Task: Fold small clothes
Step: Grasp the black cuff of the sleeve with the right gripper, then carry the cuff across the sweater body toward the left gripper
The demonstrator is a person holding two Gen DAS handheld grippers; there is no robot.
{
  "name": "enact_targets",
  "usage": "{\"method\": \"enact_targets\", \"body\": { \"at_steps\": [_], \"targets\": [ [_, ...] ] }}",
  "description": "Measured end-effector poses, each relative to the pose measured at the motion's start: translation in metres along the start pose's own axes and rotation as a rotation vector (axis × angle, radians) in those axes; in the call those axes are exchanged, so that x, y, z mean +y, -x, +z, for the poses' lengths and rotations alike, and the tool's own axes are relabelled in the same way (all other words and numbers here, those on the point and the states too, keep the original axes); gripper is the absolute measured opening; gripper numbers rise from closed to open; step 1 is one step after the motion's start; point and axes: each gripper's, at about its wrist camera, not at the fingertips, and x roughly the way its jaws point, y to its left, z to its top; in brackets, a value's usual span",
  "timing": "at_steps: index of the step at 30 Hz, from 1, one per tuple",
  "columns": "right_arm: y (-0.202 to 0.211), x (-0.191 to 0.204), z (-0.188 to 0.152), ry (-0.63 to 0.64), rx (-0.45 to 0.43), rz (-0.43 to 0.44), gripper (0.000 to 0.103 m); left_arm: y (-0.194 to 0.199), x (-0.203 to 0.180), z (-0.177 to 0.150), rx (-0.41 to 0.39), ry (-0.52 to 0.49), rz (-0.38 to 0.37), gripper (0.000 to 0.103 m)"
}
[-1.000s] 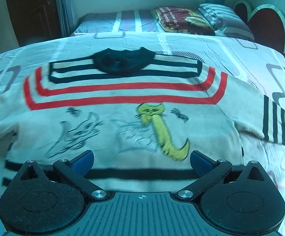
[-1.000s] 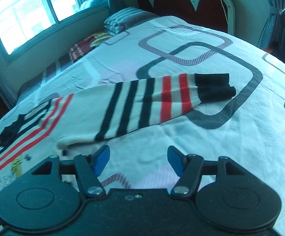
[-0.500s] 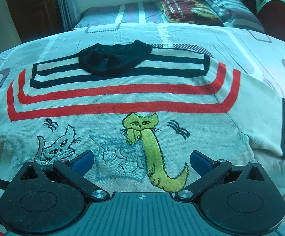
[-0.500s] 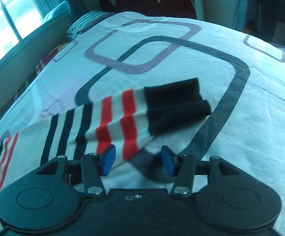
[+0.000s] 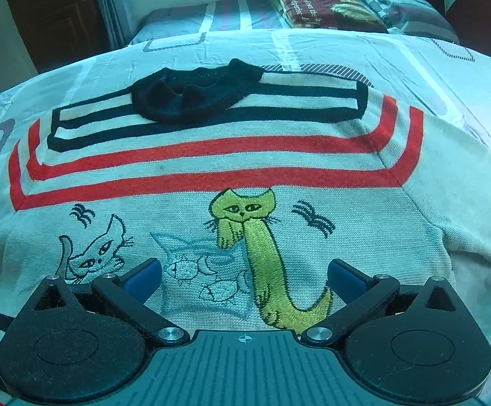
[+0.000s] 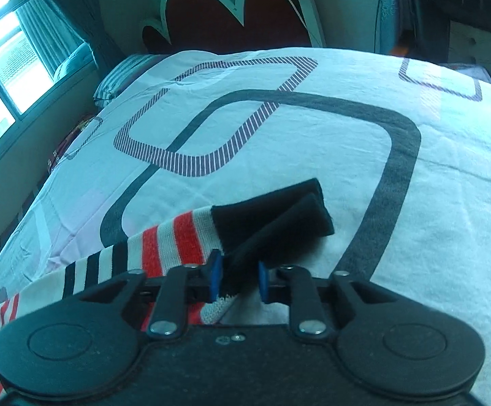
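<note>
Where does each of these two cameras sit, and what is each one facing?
Left wrist: sits on the left gripper, looking down across the sweater toward the pillows; its open blue fingers show, holding nothing.
Right wrist: sits on the right gripper, looking along the sleeve toward the headboard; its jaws have just closed on the black cuff.
Shared: the same sweater, patterned bedsheet and headboard.

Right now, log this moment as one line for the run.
stage: sleeve fold start | right gripper: just closed, pinching sleeve cuff | left gripper: open over sweater front, holding nothing | sweater: flat on bed
</note>
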Motion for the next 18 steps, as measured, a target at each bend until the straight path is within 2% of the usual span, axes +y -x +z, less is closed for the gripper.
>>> {"method": "enact_targets", "body": {
  "at_steps": [2, 5, 9, 13, 16, 18],
  "targets": [
    [0.009, 0.008, 0.0, 0.015, -0.042, 0.012, 0.009, 0.001, 0.003, 0.0, -0.005, -0.001, 0.002, 0.103],
    [0.025, 0.04, 0.0, 0.124, -0.095, 0.06, 0.009, 0.009, 0.014, 0.002, -0.025, 0.003, 0.005, 0.103],
    [0.047, 0.111, -0.014, 0.281, -0.117, 0.218, 0.009, 0.019, 0.045, 0.006, -0.045, 0.05, 0.018, 0.103],
    [0.064, 0.195, -0.053, 0.409, -0.052, 0.419, 0.009, 0.025, 0.091, 0.01, -0.06, 0.112, 0.024, 0.103],
    [0.07, 0.254, -0.098, 0.5, 0.032, 0.538, 0.008, 0.026, 0.127, 0.012, -0.067, 0.161, 0.005, 0.103],
    [0.072, 0.285, -0.129, 0.555, 0.089, 0.589, 0.009, 0.024, 0.151, 0.011, -0.07, 0.19, 0.002, 0.103]
  ]
}}
